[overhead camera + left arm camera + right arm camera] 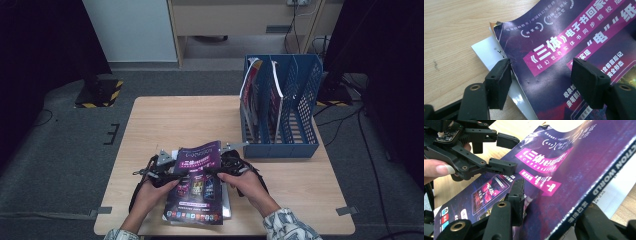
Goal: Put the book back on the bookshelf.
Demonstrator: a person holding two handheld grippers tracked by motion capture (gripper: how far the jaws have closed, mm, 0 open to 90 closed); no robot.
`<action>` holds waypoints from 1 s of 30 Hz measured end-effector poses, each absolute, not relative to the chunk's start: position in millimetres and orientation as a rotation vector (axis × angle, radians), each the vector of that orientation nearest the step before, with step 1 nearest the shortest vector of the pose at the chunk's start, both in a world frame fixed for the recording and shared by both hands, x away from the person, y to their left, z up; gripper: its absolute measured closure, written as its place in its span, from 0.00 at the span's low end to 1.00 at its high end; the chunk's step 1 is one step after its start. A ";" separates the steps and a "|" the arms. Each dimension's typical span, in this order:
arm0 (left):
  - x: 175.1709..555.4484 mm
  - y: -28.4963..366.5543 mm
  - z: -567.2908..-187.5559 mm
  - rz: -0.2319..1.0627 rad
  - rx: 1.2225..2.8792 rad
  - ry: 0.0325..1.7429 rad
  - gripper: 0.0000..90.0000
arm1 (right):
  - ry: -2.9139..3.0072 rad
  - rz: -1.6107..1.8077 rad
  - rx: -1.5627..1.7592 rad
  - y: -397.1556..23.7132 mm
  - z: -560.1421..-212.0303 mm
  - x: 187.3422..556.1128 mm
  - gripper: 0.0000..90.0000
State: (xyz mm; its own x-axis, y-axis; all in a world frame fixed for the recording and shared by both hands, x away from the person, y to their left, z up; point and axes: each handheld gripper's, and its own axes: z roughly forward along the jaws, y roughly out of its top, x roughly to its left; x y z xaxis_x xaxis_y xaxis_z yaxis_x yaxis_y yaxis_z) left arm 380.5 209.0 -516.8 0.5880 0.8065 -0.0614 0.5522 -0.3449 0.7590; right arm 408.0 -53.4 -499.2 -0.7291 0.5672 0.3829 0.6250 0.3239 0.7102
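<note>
The purple magazine (196,181) lies on a small pile at the near edge of the table (165,115), by both hands. The right gripper (549,202) pinches its spine edge and tips it up, likely to lift it off. The left gripper (541,82) rests over the cover with jaws apart, holding nothing.

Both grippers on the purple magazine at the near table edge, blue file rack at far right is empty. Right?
Not quite: the blue file rack is not empty. The high view shows magazines standing upright in its left compartments. The rest holds: the left gripper and right gripper both work at the purple magazine near the near edge of the table.
</note>
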 end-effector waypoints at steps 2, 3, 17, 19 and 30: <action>380.5 208.9 -516.8 0.420 2.046 1.077 0.36 | -2.508 -1.387 -1.131 -53.5 -499.2 407.9 0.72; 380.5 209.0 -516.8 0.421 2.047 1.076 0.36 | -2.514 -1.388 -1.133 -53.7 -499.6 408.1 0.74; 380.2 213.6 -507.7 0.457 2.009 1.083 0.27 | -2.519 -1.519 -1.097 -51.4 -483.8 400.3 0.84; 379.9 216.5 -504.4 0.468 1.979 1.087 0.26 | -2.516 -1.567 -1.086 -51.0 -477.6 397.8 0.86; 379.9 226.5 -499.9 0.467 1.951 1.094 0.29 | -2.502 -1.717 -1.069 -56.5 -456.2 393.8 0.91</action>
State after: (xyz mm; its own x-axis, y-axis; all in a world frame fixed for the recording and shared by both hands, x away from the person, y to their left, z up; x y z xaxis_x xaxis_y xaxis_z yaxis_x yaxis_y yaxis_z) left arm 379.9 226.5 -499.9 0.5516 0.8309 -0.0728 0.5219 -0.2758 0.8072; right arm 393.8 -56.5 -456.2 -0.7765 0.5567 0.2950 0.4756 0.2107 0.8541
